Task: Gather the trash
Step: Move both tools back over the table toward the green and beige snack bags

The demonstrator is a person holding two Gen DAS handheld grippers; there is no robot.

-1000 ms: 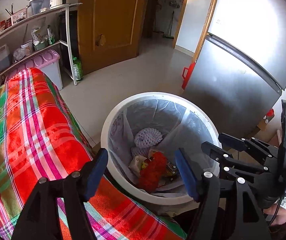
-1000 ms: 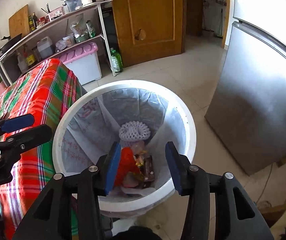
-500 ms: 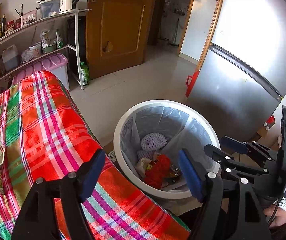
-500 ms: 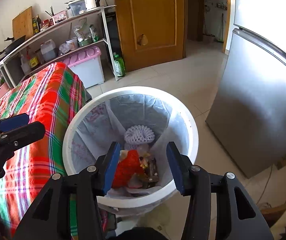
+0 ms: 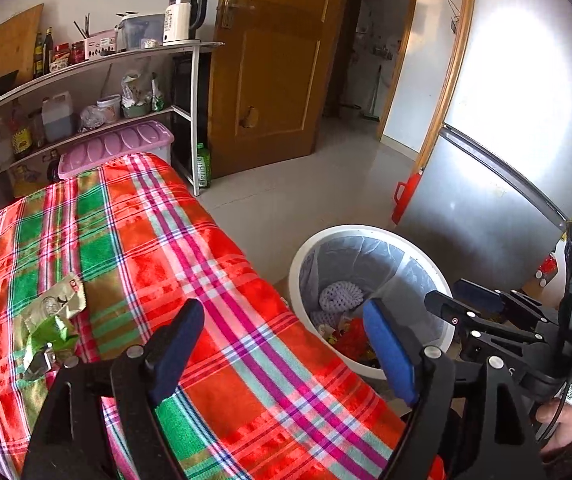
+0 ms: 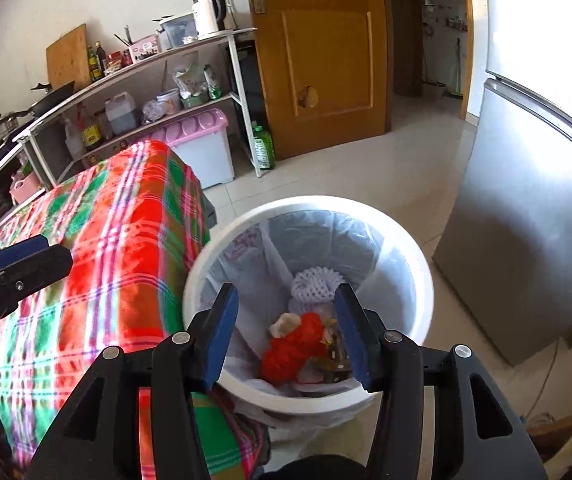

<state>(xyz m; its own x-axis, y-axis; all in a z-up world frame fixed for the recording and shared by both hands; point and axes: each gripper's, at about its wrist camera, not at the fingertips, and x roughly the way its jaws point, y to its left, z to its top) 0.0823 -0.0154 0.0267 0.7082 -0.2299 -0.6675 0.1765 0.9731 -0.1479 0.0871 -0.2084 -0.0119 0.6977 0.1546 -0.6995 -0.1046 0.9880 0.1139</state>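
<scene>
A white trash bin with a clear liner stands on the floor beside the table. Inside lie a red wrapper, a white foam net and other scraps. My right gripper hovers above the bin, its jaws opening with nothing between them. My left gripper is over the table's plaid cloth, its jaws also opening and empty. A crumpled green and gold wrapper lies on the cloth to the left of the left gripper.
A silver fridge stands right of the bin. Behind the table are a metal shelf rack with bottles and a kettle, a pink-lidded box, a green bottle on the floor and a wooden door.
My left gripper swung left and up, from over the bin to over the cloth, bringing the green wrapper into view. Both grippers' jaws widened. The right gripper rose a little above the bin.
</scene>
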